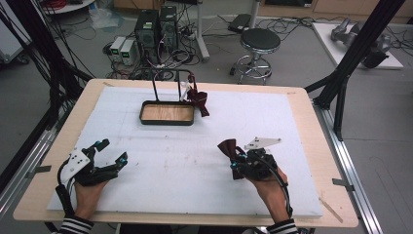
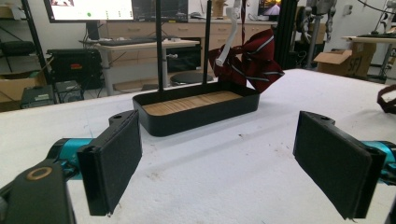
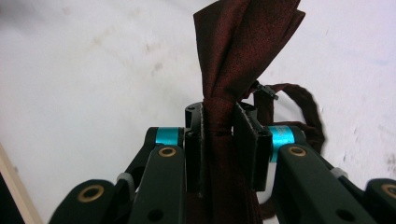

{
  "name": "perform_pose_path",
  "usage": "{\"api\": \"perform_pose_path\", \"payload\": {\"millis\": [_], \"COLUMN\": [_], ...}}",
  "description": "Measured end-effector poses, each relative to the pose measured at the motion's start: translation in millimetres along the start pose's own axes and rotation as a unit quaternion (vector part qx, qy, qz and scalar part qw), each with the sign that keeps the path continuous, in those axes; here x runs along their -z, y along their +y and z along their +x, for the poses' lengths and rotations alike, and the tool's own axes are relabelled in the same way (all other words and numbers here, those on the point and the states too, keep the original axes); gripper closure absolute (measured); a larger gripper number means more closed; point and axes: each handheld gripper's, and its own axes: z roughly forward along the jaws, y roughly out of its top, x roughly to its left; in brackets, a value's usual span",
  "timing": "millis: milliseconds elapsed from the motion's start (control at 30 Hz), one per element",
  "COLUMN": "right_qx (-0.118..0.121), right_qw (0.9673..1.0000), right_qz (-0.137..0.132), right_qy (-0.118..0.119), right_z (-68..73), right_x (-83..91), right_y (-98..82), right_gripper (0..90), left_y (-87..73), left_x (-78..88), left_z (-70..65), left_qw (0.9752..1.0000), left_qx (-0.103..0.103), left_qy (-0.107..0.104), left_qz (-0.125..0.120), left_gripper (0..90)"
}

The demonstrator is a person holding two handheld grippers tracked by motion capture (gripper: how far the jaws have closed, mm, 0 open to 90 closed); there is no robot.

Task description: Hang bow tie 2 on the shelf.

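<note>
A dark red bow tie (image 1: 232, 151) is pinched at its knot by my right gripper (image 1: 237, 162), low over the white mat at the right front. In the right gripper view the pads press on the bow tie (image 3: 238, 51) and its strap (image 3: 299, 109) loops behind. A second, striped bow tie (image 1: 198, 100) hangs from a black stand (image 1: 173, 74) that rises from a black tray (image 1: 144, 107) with a wooden floor. My left gripper (image 1: 111, 151) rests open on the mat at the left front, facing the tray (image 2: 196, 119) and the striped bow tie (image 2: 254, 58).
A white foam mat (image 1: 160, 161) covers the wooden table (image 1: 302, 92). Past the table stand a stool (image 1: 259, 41), computer towers (image 1: 156, 27) and floor cables. Black frame posts (image 1: 360, 44) rise at both sides.
</note>
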Motion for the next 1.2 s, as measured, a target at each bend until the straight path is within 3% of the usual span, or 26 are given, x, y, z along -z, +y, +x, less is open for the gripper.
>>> {"api": "perform_pose_path", "payload": {"millis": [333,600,867,1100,1200], "right_qx": [-0.010,-0.013,-0.024,0.005,0.016], "right_qw": [0.9946,0.9893,0.9814,0.9708,0.9684], "right_qz": [-0.103,-0.145,-0.191,-0.239,-0.249], "right_qy": [0.005,0.003,0.002,-0.014,-0.011], "right_z": [-1.0,-0.8,-1.2,5.9,8.8], "right_x": [5.8,7.3,5.6,5.9,4.8], "right_y": [9.6,17.4,29.4,43.8,50.2], "right_gripper": [74.2,74.2,74.2,74.2,74.2], "left_y": [0.0,0.0,0.1,0.1,0.1], "left_x": [-0.1,-0.1,0.0,-0.1,0.0], "left_z": [0.1,-0.1,0.0,0.0,0.2], "left_qw": [1.0000,1.0000,1.0000,1.0000,1.0000], "left_qx": [0.000,0.000,0.000,0.000,0.000], "left_qy": [0.000,0.000,0.000,-0.001,-0.001], "left_qz": [0.000,0.000,0.000,0.000,0.001], "left_gripper": [15.8,15.8,15.8,15.8,15.8]}}
